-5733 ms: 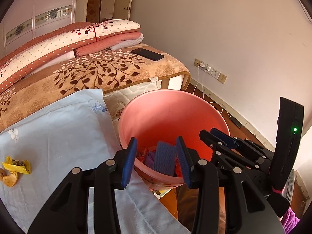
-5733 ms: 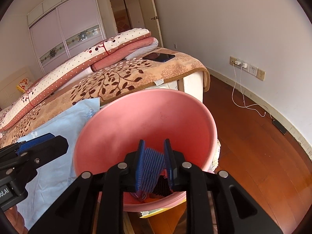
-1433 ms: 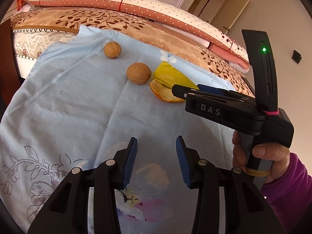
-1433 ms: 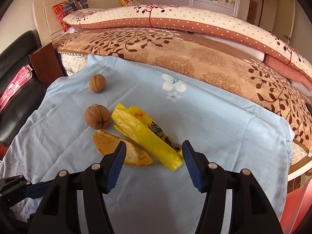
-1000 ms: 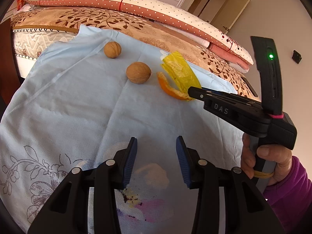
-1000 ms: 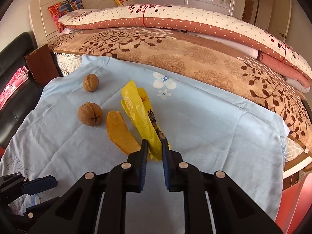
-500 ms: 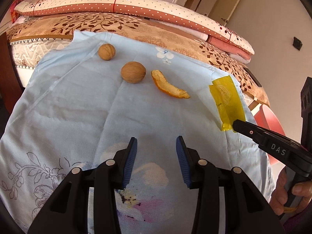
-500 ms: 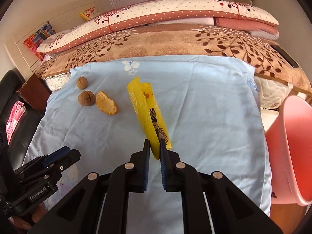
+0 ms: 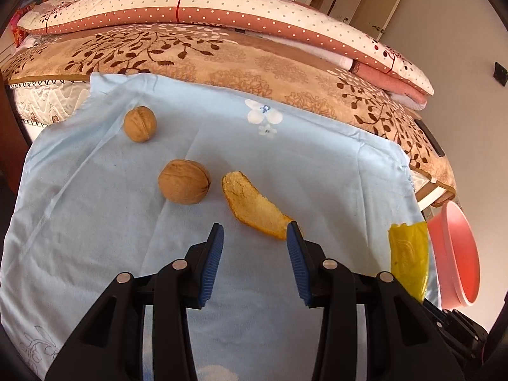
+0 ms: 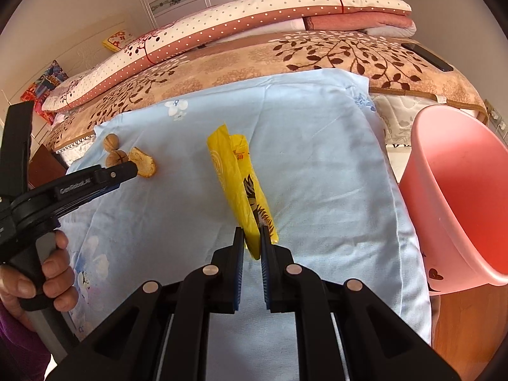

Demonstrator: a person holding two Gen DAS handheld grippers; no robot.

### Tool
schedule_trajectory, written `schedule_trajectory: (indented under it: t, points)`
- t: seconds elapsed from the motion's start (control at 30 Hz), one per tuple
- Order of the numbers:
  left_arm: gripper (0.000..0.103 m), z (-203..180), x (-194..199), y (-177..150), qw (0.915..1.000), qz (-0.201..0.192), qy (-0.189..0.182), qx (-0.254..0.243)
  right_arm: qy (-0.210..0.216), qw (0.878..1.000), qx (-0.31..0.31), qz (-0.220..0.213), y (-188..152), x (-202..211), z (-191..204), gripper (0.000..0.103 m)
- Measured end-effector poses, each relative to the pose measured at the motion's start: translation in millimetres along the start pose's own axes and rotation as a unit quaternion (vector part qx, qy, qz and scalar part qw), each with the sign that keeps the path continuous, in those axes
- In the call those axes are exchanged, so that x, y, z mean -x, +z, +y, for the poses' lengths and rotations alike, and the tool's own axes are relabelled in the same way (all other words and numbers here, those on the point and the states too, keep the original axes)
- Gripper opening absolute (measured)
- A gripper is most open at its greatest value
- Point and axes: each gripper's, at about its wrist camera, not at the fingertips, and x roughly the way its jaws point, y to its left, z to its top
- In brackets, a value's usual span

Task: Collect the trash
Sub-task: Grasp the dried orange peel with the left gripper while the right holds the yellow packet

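My right gripper (image 10: 252, 238) is shut on a yellow wrapper (image 10: 241, 187) and holds it above the light blue sheet (image 10: 317, 158); the wrapper also shows in the left wrist view (image 9: 408, 260). My left gripper (image 9: 254, 241) is open and empty, just short of an orange peel (image 9: 254, 204) that lies on the sheet (image 9: 95, 222); the peel sits by its right finger. The peel also shows in the right wrist view (image 10: 144, 165). A pink bin (image 10: 457, 190) stands beside the bed at the right, and shows in the left wrist view (image 9: 457, 254).
Two walnuts (image 9: 184, 185) (image 9: 139, 123) lie left of the peel. Folded quilts (image 9: 190, 6) are stacked at the back of the bed. A dark phone (image 10: 427, 55) lies on the brown blanket (image 10: 285, 60). Wooden floor (image 10: 460, 333) lies below the bin.
My right gripper closed on the yellow wrapper, lifted it and carried it right toward the pink bin. My left gripper moved forward up to the orange peel.
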Motion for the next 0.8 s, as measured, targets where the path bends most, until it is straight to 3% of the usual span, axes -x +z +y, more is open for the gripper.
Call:
schedule_trajectory:
  t: [0.27, 0.43, 0.53, 0.63, 0.8]
  points:
    - [0.042, -8, -20, 9, 0.9996, -0.002, 0.026, 0.000, 0.005, 1.000, -0.004, 0.002, -2, -3, -3, 0.010]
    - [0.041, -22, -25, 5, 0.9980, -0.017, 0.049, -0.034, 0.003, 1.000, -0.007, 0.001, -4, -4, -5, 0.010]
    - [0.021, -30, -26, 2, 0.9965, -0.020, 0.056, -0.059, 0.004, 1.000, -0.008, 0.001, -4, -4, -6, 0.010]
    - [0.011, -35, -22, -1, 0.9957, -0.028, 0.049, -0.073, 0.007, 1.000, -0.011, -0.001, -4, -2, -7, 0.010]
    - [0.006, -39, -5, -7, 0.9956, -0.036, 0.022, -0.084, 0.011, 1.000, -0.018, -0.005, -4, 2, -10, 0.010]
